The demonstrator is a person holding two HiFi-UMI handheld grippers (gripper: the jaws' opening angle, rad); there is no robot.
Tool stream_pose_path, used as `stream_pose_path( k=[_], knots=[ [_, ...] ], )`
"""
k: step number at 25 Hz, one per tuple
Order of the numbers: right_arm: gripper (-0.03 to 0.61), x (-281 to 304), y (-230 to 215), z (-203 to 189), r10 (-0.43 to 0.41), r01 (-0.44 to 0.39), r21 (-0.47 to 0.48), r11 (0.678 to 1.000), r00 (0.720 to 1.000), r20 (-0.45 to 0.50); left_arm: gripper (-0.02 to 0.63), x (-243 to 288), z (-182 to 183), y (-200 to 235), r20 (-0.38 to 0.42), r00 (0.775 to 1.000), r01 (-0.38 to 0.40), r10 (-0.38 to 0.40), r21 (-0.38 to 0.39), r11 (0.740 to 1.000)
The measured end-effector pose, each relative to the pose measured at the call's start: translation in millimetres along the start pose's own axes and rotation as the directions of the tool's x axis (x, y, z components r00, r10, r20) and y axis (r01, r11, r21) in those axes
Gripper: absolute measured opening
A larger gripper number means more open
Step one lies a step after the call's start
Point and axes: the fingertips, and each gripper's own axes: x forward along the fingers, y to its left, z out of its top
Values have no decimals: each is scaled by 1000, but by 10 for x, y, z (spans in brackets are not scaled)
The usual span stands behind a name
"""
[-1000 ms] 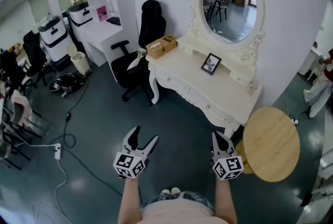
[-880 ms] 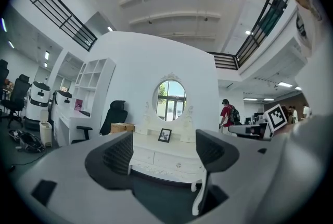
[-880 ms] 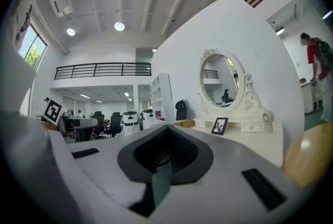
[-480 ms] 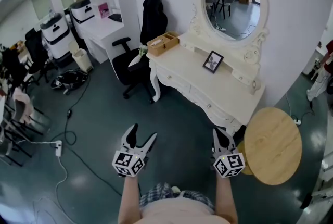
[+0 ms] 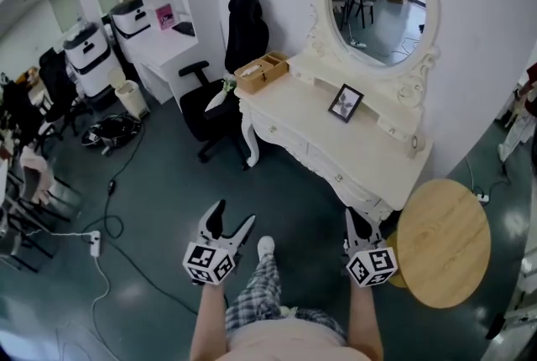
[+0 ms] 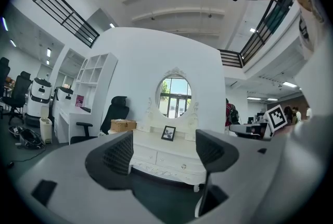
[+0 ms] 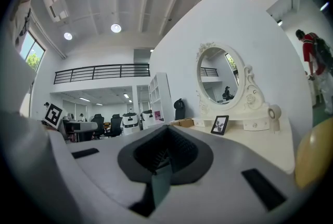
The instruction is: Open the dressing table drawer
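The dressing table (image 5: pixel 295 103) is standing against the far wall, right of centre, carrying an oval mirror (image 5: pixel 382 2), a photo frame (image 5: pixel 346 102) and a wooden box (image 5: pixel 261 73) at its left end, with a round wooden table (image 5: pixel 443 242) sitting just beside its near right corner. Both grippers are hanging well short of it, over open floor. The left gripper (image 5: pixel 233 217) is holding its jaws spread wide with nothing between them, the table showing far off through the gap, while the right gripper (image 5: pixel 356 221) is keeping its jaws pressed together on nothing. The drawer (image 5: pixel 317 159) on the right half of the front face is lying closest to the right gripper, and it is showing a small knob (image 5: pixel 339 178) at its middle; that knob is looking like the only sensible place to take hold, since the painted front around it is offering flat, smooth and probably slippery surfaces. The knob is appearing small and rounded, so a firm pinch at its neck is likely needed, and the right jaws are needing to part first. A wooden drawer like this is probably sliding stiffly on plain runners and binding if pulled off-axis, so a straight, level pull is seeming wise, gentle enough not to shake the frame above.
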Motion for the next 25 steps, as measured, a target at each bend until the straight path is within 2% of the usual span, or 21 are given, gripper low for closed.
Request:
stream_pose_path(
  k=[6, 10, 14, 19, 22, 25],
  knots=[
    [12, 502, -262, -166, -8, 8, 3, 1000, 1000, -15, 362, 519, -171, 330, -15, 1000, -1, 1, -12, 1000],
    [12, 998, -492, -210, -35, 34, -4, 999, 999, -24, 362, 1047, -218, 659, -20, 1000, 20, -20, -17, 1000],
    [12, 1646, -794, -152, -77, 77, -7, 997, 997, -7, 362, 1788, -119, 1026, -25, 998, 63, -63, 13, 998],
    [12, 2583, -1230, 118, -134, 133, -33, 991, 991, -4, 362, 2929, 104, 1467, -58, 988, 148, -146, 47, 988],
    [12, 3071, -1529, 226, -173, 173, -35, 984, 985, 1, 362, 3597, 247, 1712, -59, 983, 177, -175, 39, 983],
    [12, 3487, -1788, 273, -209, 209, -32, 977, 978, 2, 362, 4193, 406, 1913, -53, 980, 197, -194, 67, 978]
  ],
)
